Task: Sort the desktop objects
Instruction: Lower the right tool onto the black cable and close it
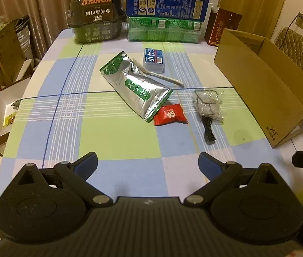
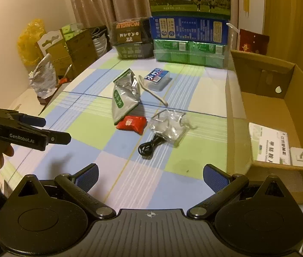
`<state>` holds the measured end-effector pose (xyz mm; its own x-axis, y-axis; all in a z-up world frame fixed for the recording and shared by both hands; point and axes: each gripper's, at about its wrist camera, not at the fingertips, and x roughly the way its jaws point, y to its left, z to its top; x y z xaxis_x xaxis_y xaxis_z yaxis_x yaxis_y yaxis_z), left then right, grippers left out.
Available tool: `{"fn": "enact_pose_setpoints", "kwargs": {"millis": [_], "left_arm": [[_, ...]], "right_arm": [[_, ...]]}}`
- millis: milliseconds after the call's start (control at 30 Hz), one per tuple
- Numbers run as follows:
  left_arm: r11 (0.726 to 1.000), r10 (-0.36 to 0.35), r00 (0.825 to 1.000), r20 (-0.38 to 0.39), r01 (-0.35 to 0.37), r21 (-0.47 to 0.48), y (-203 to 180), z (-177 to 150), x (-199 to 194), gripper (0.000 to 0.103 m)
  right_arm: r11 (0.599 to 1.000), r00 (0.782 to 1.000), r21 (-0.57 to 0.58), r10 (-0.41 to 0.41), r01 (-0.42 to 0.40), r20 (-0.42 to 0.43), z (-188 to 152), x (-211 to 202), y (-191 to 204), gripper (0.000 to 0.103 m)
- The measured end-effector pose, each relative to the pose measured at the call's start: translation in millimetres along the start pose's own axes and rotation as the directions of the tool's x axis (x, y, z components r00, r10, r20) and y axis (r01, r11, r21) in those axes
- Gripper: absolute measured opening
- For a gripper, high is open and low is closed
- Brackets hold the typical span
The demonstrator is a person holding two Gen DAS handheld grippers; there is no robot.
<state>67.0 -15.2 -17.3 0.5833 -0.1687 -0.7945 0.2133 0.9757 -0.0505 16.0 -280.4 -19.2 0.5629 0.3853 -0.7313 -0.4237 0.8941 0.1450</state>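
On the checked tablecloth lie a silver and green pouch [image 1: 135, 85] [image 2: 124, 98], a small red packet [image 1: 170, 114] [image 2: 132, 123], a clear bag with a black cable [image 1: 209, 107] [image 2: 166, 128], a blue-labelled plastic box [image 1: 154, 60] [image 2: 157, 79] and a pale spoon [image 1: 164, 77] [image 2: 153, 93]. My left gripper [image 1: 148, 163] hangs open over the near part of the table, nothing between its fingers. My right gripper [image 2: 150, 176] is open too, near the table's front, short of the cable. The left gripper [image 2: 50, 130] also shows at the left of the right wrist view, held by a hand.
An open cardboard box [image 1: 265, 90] [image 2: 235, 111] stands at the table's right, holding a white leaflet box [image 2: 269, 143]. Stacked milk cartons [image 1: 166, 8] [image 2: 189, 34] and a dark food container [image 1: 96, 19] [image 2: 130, 42] line the far edge. Boxes and bags [image 1: 3, 53] crowd the floor at left.
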Motion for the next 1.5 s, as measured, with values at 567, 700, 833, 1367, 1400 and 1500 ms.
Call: {"fn": "enact_pose_setpoints", "kwargs": {"millis": [567, 700, 833, 1367, 1400, 1500], "left_arm": [[0.999, -0.034, 0.999, -0.038, 0.033, -0.025, 17, 5, 71, 0.09], [0.997, -0.051, 0.998, -0.047, 0.049, -0.054, 22, 6, 87, 0.087], [0.997, -0.04, 0.998, -0.041, 0.037, -0.068, 26, 9, 98, 0.087], [0.995, -0.049, 0.998, -0.034, 0.046, -0.089, 31, 14, 115, 0.087], [0.995, -0.046, 0.998, -0.034, 0.043, -0.087, 31, 14, 115, 0.087], [0.995, -0.046, 0.998, -0.034, 0.043, -0.092, 33, 14, 117, 0.087]], "right_arm": [[0.995, 1.0, 0.098, 0.004, -0.001, -0.029, 7, 89, -8, 0.066], [0.995, 0.999, 0.103, 0.006, -0.001, -0.042, 8, 113, -8, 0.064], [0.996, 0.999, 0.092, 0.004, 0.0, -0.051, 7, 135, -6, 0.061], [0.994, 0.995, -0.038, -0.103, 0.103, 0.01, 5, 165, 7, 0.025], [0.994, 0.994, -0.041, -0.105, 0.106, 0.01, 5, 165, 7, 0.016], [0.995, 0.997, -0.056, -0.082, 0.082, 0.008, 5, 165, 10, 0.008]]}}
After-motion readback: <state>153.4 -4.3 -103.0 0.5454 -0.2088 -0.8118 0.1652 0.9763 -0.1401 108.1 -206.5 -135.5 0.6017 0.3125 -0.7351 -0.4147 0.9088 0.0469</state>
